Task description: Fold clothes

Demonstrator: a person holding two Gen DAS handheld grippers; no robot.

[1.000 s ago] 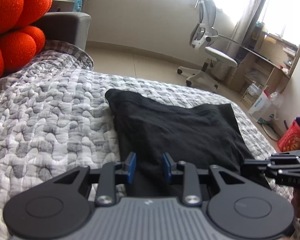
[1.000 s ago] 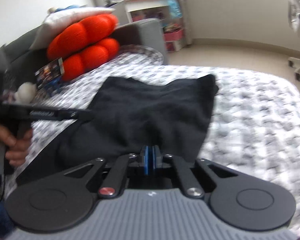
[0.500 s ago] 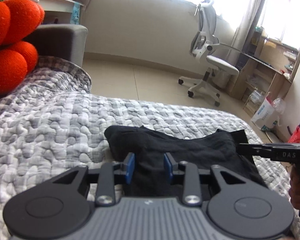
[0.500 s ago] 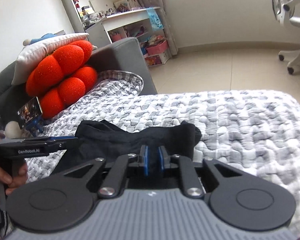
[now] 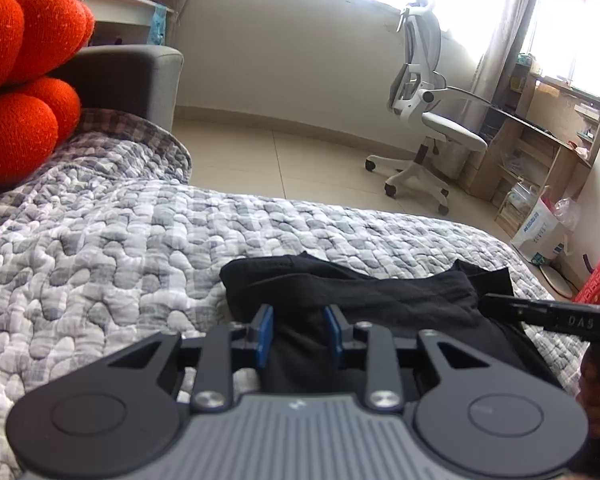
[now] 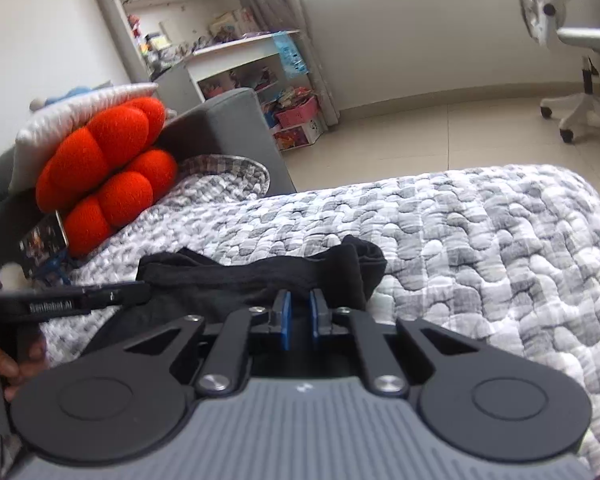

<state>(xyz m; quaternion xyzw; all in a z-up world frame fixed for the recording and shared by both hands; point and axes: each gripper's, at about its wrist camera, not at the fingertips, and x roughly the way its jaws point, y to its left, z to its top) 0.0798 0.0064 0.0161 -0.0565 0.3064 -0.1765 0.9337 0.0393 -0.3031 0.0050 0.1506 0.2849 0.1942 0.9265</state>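
Where the black garment (image 5: 352, 292) lies bunched and doubled over on the grey-and-white quilted bed (image 5: 112, 248), its near part runs under both grippers and is hidden by their bodies, so its full shape and what kind of clothing it is cannot be made out. In the left wrist view the left gripper (image 5: 299, 335) sits low over the cloth with its blue-padded fingers (image 5: 265, 333) spread well apart; dark fabric shows in the gap, but nothing appears pinched between the pads. In the right wrist view the right gripper (image 6: 299, 318) has its fingers (image 6: 285, 320) parted only a little, over the garment's right end, and whether cloth is caught between them is hard to tell, since the gap is dark and the fabric beneath is black. Each view catches the other gripper's tool edge-on at the frame side, with part of the hand (image 6: 8, 364) holding it cut off by the picture edge. At the head of the bed an orange knotted cushion (image 6: 108, 168) leans against a grey headboard (image 5: 124, 76), partly out of frame in the left view. Beyond the bed is a tiled floor (image 5: 300, 160), a white office chair (image 5: 428, 120) near a wooden desk (image 5: 540, 148), and, in the right view, a blurred bookshelf (image 6: 188, 4).
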